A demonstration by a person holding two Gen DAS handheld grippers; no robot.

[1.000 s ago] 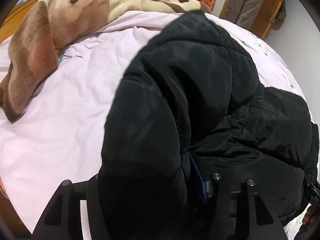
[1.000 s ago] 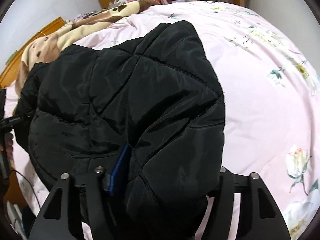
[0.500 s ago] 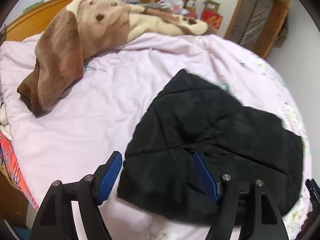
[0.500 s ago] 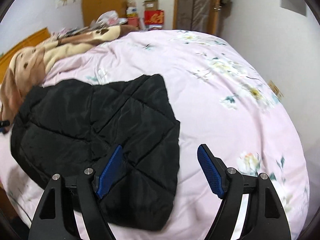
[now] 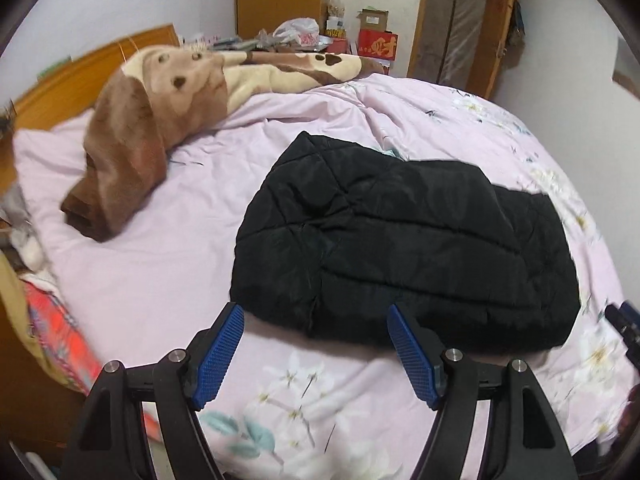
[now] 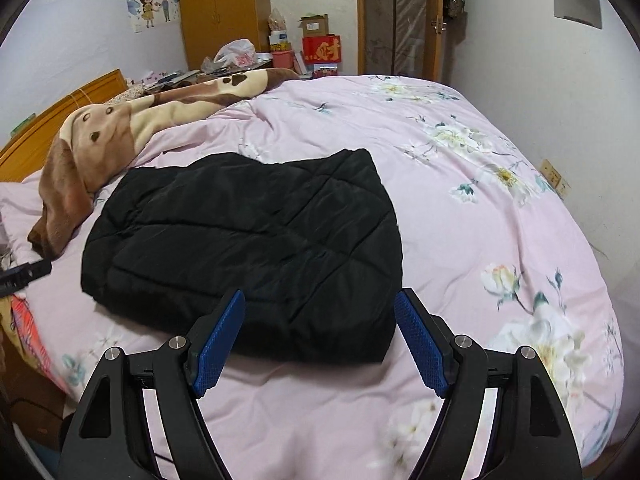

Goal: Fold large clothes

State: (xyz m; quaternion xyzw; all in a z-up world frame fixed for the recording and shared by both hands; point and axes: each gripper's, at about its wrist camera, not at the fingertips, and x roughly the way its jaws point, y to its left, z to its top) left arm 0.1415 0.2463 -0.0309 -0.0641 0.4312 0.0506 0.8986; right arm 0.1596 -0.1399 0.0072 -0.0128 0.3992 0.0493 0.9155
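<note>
Grippers both held above the bed's [image 6: 460,208] near edge, clear of the jacket [image 6: 248,248]: left gripper [image 5: 314,354] and right gripper [image 6: 320,342] with fingers spread, empty. Jacket lies folded flat mid-bed, long axis crosswise, beside a brown blanket [image 5: 132,132].
</note>
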